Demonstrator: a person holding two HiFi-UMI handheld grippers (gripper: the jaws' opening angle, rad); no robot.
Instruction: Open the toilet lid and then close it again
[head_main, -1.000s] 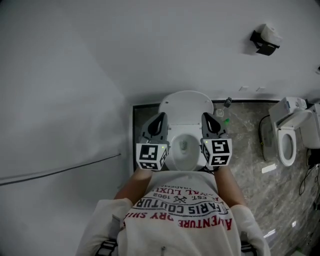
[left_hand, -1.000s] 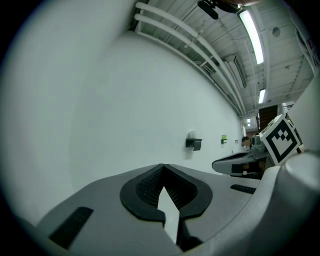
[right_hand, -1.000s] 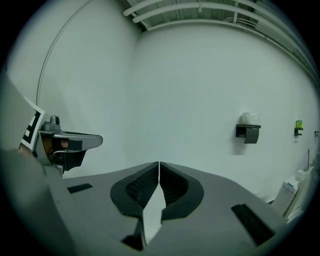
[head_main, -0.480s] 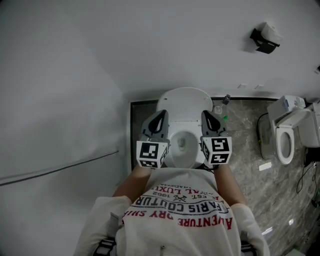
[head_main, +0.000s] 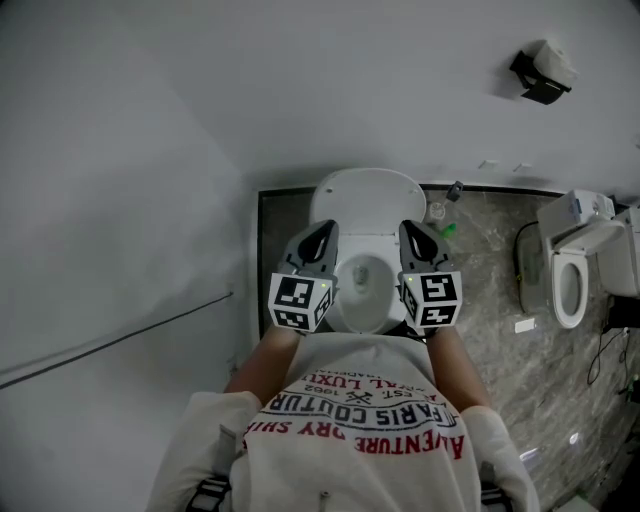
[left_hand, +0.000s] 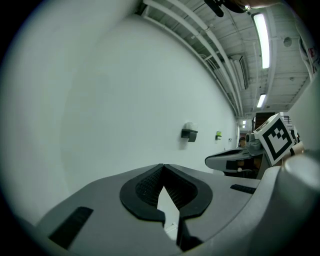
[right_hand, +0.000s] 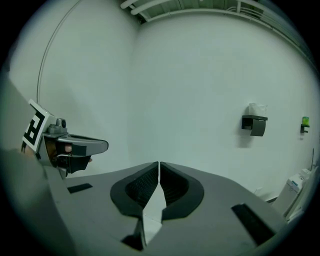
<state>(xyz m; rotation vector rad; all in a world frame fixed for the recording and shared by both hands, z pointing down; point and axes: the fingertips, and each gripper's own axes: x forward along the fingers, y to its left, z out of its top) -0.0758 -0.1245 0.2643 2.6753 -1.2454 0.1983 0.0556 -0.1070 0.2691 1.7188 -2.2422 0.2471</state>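
A white toilet stands against the wall with its lid (head_main: 368, 195) raised and its open bowl (head_main: 360, 285) below it. In the head view my left gripper (head_main: 325, 230) hovers over the bowl's left side and my right gripper (head_main: 407, 228) over its right side, both apart from the lid. In the left gripper view the left gripper (left_hand: 163, 167) has its jaws closed tip to tip with nothing between them. The right gripper (right_hand: 159, 165) is shut and empty in its own view too. Both point at the bare wall; the toilet is hidden below them in the two gripper views.
A second toilet (head_main: 575, 270) stands at the right on the marble floor (head_main: 500, 300). A paper holder (head_main: 540, 72) hangs on the wall. A small bottle (head_main: 453, 190) and a green item (head_main: 447, 230) sit right of the toilet. A cable (head_main: 120, 340) runs along the left wall.
Both grippers have sunk slightly over the bowl, still side by side. Their jaws stay shut, and the lid stays raised.
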